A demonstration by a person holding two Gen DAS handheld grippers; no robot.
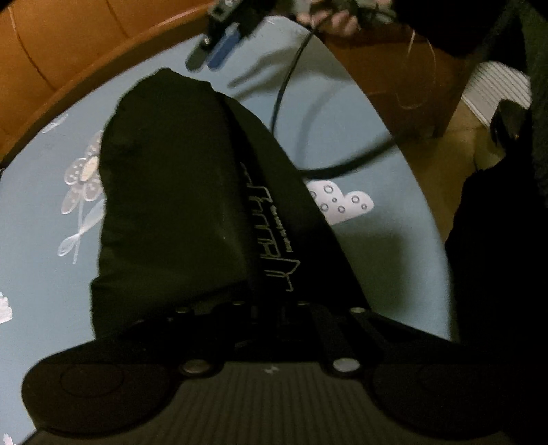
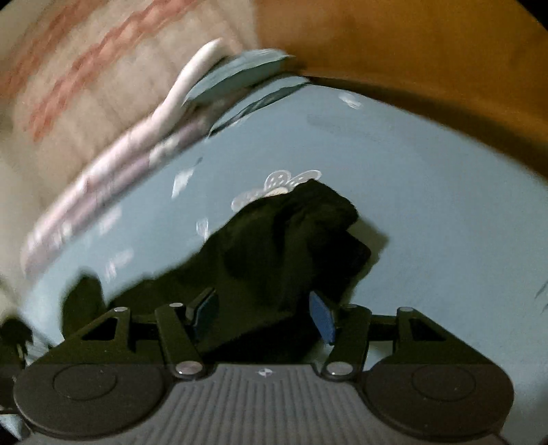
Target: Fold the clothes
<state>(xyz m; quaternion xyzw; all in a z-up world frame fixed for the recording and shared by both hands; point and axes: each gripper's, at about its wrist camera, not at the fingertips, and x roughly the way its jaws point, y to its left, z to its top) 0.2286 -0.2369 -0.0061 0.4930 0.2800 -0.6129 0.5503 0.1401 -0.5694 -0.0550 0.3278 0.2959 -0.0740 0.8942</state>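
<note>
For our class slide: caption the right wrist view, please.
Open right gripper poised over a crumpled black garment on a pale blue flower-print sheet.

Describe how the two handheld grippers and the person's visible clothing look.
Both grippers are black linkage frames with silver rivets on a grey ribbed body with round black side discs. The right gripper has blue finger pads. In the left wrist view a black cable trails from it, beside a dark sleeve.

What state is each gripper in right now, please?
Left gripper: fingers hidden under the black printed fabric garment; cannot be told.
Right gripper: open, blue pads apart around the garment.
</note>
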